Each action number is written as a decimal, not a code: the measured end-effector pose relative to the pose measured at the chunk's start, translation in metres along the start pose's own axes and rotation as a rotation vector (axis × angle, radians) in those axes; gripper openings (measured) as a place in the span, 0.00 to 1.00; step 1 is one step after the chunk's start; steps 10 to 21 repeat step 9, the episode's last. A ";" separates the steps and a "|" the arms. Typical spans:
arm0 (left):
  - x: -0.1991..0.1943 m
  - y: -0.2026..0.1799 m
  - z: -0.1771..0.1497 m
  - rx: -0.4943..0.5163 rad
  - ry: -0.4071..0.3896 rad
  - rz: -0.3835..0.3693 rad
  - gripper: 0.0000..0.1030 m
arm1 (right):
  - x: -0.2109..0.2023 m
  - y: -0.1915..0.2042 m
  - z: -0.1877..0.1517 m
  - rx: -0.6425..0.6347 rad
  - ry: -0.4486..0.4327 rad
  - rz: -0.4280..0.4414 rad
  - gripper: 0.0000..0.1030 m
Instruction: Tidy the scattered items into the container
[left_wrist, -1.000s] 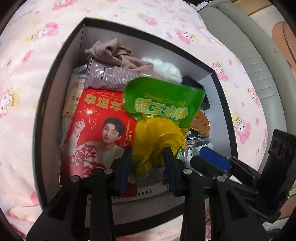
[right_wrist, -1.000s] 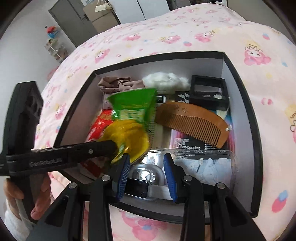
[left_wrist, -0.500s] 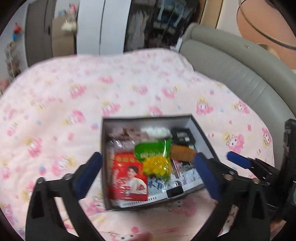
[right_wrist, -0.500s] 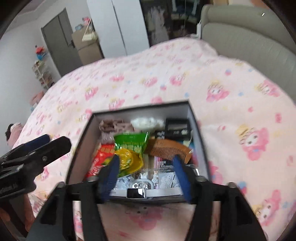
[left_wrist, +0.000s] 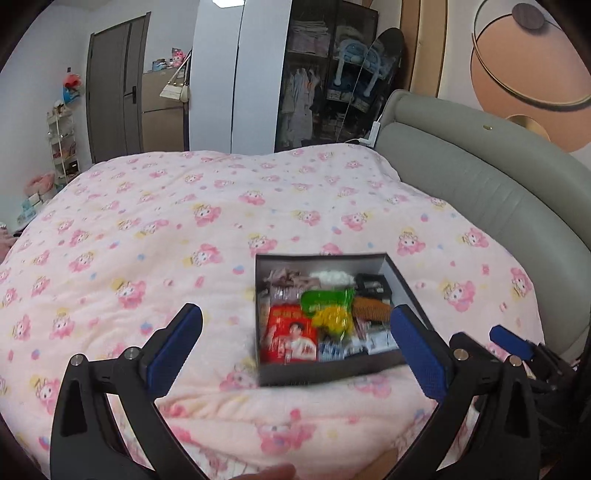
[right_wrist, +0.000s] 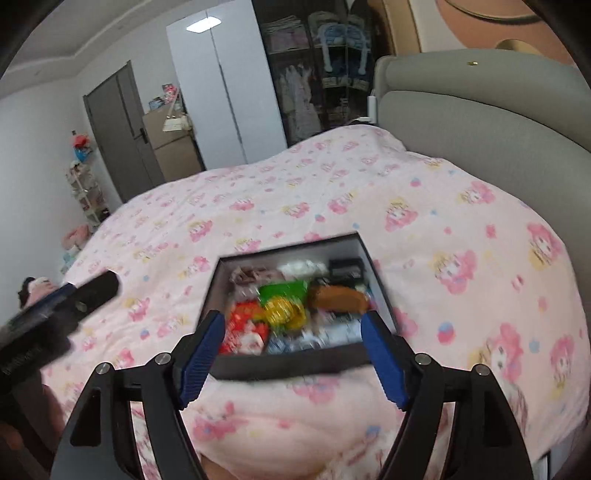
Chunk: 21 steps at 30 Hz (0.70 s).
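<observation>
left tongs (left_wrist: 295, 350) spread wide, right tongs (right_wrist: 293, 356) likewise

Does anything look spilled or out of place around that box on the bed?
Nothing stands out. The box sits flat on the pink quilt, packed with the snack bag, red packet and comb. No loose items show on the quilt. Both grippers are open and empty.

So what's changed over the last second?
The left gripper let go of the green-and-yellow snack bag and opened wide. The right gripper opened wide too, and both pulled up and back from the box. The bag, comb and red packet stayed in the box on the bed.
</observation>
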<state>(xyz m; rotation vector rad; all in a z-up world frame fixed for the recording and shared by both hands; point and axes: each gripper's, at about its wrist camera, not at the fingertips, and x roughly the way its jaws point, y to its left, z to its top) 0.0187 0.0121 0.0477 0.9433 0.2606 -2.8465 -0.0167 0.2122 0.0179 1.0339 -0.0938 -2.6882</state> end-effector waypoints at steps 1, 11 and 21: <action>-0.003 0.000 -0.008 0.001 0.010 0.008 1.00 | 0.000 0.001 -0.009 -0.004 0.016 -0.007 0.72; -0.006 -0.001 -0.047 0.036 0.066 0.036 1.00 | 0.004 0.005 -0.044 -0.029 0.077 -0.006 0.72; -0.006 -0.001 -0.047 0.036 0.066 0.036 1.00 | 0.004 0.005 -0.044 -0.029 0.077 -0.006 0.72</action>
